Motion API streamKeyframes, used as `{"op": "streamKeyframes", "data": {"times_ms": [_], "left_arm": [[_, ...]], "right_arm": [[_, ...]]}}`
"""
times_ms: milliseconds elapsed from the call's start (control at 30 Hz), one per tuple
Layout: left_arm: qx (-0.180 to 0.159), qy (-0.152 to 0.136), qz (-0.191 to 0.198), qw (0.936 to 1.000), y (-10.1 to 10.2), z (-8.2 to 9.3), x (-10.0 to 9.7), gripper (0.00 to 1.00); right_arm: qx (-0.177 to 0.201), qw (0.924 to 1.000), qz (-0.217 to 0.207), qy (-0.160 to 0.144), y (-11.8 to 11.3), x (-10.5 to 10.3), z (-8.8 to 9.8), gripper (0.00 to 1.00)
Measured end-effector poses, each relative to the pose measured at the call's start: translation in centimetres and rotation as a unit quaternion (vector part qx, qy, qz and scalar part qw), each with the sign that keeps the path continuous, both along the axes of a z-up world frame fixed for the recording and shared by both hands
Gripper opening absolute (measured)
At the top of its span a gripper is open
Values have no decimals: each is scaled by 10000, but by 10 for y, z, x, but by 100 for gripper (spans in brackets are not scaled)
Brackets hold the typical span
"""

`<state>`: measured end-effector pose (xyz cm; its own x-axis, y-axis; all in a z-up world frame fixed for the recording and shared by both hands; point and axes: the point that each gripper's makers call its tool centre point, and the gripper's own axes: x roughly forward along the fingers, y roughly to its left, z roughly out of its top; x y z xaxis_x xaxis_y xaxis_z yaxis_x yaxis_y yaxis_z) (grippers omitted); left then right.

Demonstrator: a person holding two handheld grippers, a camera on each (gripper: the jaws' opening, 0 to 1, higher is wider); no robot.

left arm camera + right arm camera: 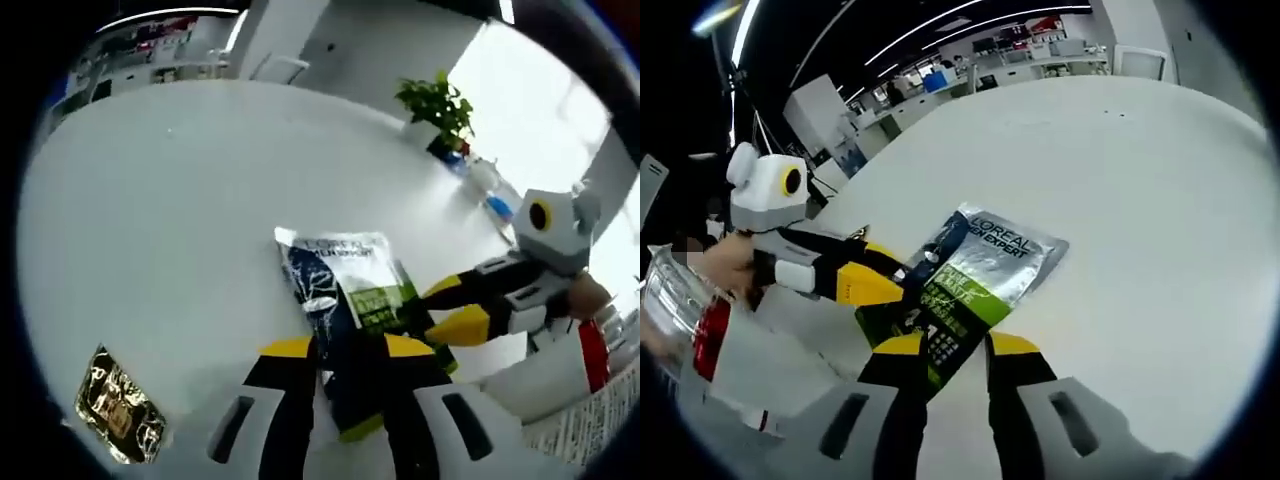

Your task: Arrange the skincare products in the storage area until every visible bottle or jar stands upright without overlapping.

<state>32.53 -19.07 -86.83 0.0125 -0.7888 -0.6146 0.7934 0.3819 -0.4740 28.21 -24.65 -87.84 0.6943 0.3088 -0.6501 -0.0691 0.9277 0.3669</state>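
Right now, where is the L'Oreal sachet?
The sachet lies flat on the white table, with both grippers' jaws around its near end; a small gold packet lies at lower left in the left gripper view.

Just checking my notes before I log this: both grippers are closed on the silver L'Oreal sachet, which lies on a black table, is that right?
Not quite: the table is white, not black, as the right gripper view shows. The rest holds: the left gripper and the right gripper both grip the silver L'Oreal sachet on it.
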Motion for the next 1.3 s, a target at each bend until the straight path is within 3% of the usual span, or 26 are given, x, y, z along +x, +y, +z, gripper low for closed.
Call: {"op": "streamKeyframes", "data": {"times_ms": [100,200,433,667,733,867,933,1100,1233,1300], "left_arm": [[10,56,-6,10000,1,-2,-1,19],[-99,307,-33,9995,-1,-2,-9,16],[-208,314,-54,9993,-2,1,-16,11],[-254,296,166,9991,7,8,-2,8],[-313,206,252,9990,12,13,4,8],[-479,280,342,9979,20,18,10,3],[-637,443,499,9957,23,21,12,1],[-1118,417,590,9911,26,40,14,4],[-1427,348,599,9873,24,59,19,7],[-1768,243,502,9827,19,75,19,11]], "right_arm": [[50,10000,-43,23,-2,1,0,20],[28,9999,-83,51,-4,3,-1,19],[-180,9997,-139,21,-15,3,1,15],[182,9986,-184,-455,-7,15,22,8],[494,9958,-173,-746,-1,21,34,4],[1374,9812,-222,-1338,13,27,66,1],[1597,9748,-181,-1546,17,29,77,1],[1917,9649,-221,-1783,20,28,92,1],[2190,9516,-220,-2143,20,30,110,1],[2322,9453,-281,-2274,18,30,117,1]]}}
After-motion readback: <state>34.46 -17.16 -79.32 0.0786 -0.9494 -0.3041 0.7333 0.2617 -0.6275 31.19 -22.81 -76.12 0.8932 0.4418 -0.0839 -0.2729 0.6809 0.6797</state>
